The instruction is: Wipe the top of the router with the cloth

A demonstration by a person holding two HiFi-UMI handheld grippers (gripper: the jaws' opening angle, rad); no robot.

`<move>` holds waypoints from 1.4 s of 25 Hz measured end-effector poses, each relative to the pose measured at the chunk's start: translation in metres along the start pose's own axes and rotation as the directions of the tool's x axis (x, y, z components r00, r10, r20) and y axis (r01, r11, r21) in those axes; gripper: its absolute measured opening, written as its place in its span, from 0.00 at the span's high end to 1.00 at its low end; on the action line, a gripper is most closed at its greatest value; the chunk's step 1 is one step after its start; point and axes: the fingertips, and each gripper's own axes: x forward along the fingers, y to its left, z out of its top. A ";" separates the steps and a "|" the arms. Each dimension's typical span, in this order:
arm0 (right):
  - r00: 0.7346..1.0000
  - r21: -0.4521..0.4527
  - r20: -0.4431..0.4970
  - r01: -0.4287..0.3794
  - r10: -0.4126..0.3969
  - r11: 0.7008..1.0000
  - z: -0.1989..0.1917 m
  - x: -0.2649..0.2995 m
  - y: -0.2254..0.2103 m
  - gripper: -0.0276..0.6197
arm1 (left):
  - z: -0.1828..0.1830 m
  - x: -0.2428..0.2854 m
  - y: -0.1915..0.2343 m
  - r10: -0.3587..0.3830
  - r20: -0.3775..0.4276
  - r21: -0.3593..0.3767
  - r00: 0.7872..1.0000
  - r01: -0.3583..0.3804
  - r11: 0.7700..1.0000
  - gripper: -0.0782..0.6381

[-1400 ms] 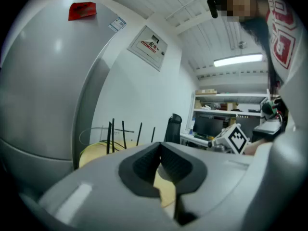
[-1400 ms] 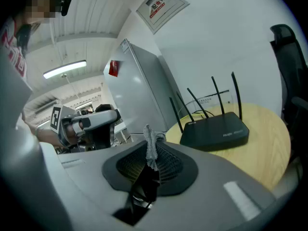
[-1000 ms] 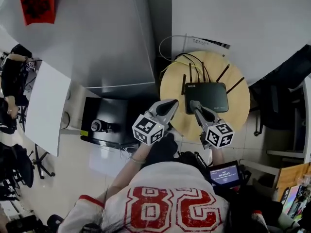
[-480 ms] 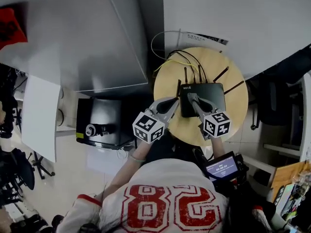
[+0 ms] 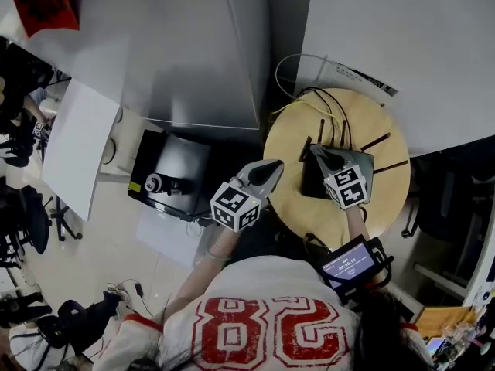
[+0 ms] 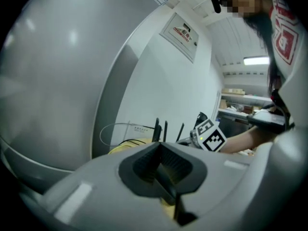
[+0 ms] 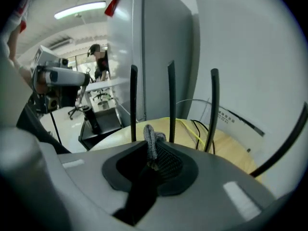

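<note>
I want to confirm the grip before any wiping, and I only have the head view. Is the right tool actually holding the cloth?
Observer: Yes. In the right gripper view, the right tool is shut on the grey cloth, and a fold pokes up between its jaws.
Operator: Is the left tool carrying anything?
Observer: No. The left gripper view shows the left tool with its jaws together and nothing between them.
Operator: How do the antennas stand?
Observer: In the right gripper view, three antennas stand upright just beyond the cloth, and a fourth leans at the right edge.
</note>
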 end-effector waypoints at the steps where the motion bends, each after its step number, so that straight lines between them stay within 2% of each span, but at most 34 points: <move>1: 1.000 -0.044 -0.023 0.002 -0.003 0.999 0.001 0.004 -0.002 0.87 | 0.000 -0.003 0.003 0.017 0.002 -0.003 1.000 -0.017 1.000 0.89; 10: 0.989 -0.214 -0.144 -0.055 0.024 0.975 -0.007 0.023 0.008 0.88 | -0.003 -0.024 0.009 0.089 0.002 -0.004 0.996 -0.089 0.996 0.89; 15: 0.992 -0.144 -0.120 -0.066 0.049 0.987 -0.023 0.012 0.027 0.88 | -0.004 -0.020 0.002 0.071 0.001 -0.001 0.997 -0.071 0.997 0.89; 19: 0.992 -0.102 -0.110 -0.081 0.070 0.991 -0.036 -0.004 0.048 0.88 | -0.006 -0.011 -0.012 0.028 -0.004 0.006 1.000 -0.028 1.000 0.89; 28: 0.987 -0.105 -0.115 -0.128 0.116 0.986 -0.055 -0.034 0.102 0.88 | -0.017 0.009 -0.040 -0.060 -0.027 0.002 0.998 0.060 0.998 0.89; 35: 0.984 -0.091 -0.113 -0.146 0.136 0.985 -0.065 -0.042 0.114 0.88 | -0.026 0.022 -0.057 -0.095 -0.040 -0.003 0.995 0.095 0.996 0.89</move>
